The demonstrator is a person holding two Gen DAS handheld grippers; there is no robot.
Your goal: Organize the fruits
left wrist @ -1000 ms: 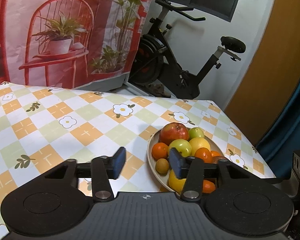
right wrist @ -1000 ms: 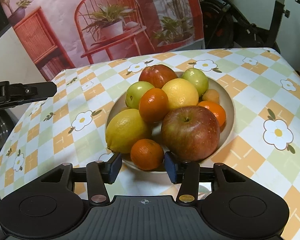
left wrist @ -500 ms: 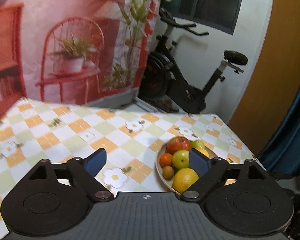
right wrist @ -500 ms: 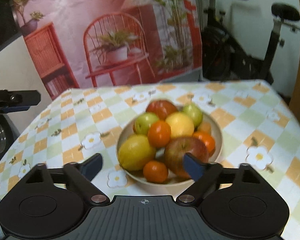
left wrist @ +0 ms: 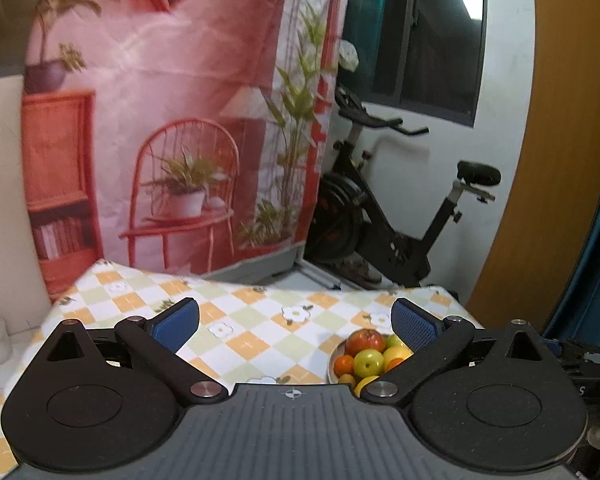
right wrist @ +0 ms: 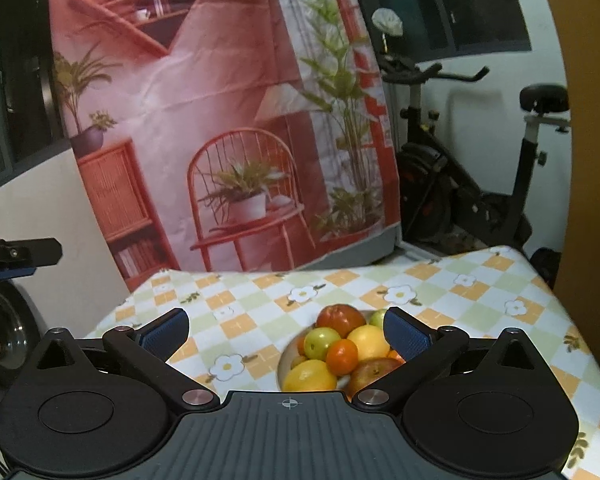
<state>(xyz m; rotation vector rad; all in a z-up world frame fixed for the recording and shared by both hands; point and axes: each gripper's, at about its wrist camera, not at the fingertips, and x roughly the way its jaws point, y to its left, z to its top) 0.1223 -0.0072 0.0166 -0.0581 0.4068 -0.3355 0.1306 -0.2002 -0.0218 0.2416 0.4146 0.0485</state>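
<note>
The fruit bowl [right wrist: 281, 364] sits on the checked tablecloth [right wrist: 260, 312], its near rim cut off by the gripper body. Left gripper [left wrist: 296, 320] and right gripper [right wrist: 286, 330]: jaws opening, spread wide, nothing between them (individual fruits partly hidden).

Near half of fruit bowl [right wrist: 286, 354] behind right claw [right wrist: 286, 330] body.

Tablecloth [right wrist: 480, 292]: matt printed cloth, checked, floral; backdrop [right wrist: 220, 100]: creased printed fabric, faint sheen. Fruit [right wrist: 342, 354]: smooth, glossy skins; bowl [right wrist: 285, 364]: smooth beige. Gripper fingers [left wrist: 140, 344]: matt black plastic; pads [left wrist: 414, 324]: blue, ribbed.
</note>
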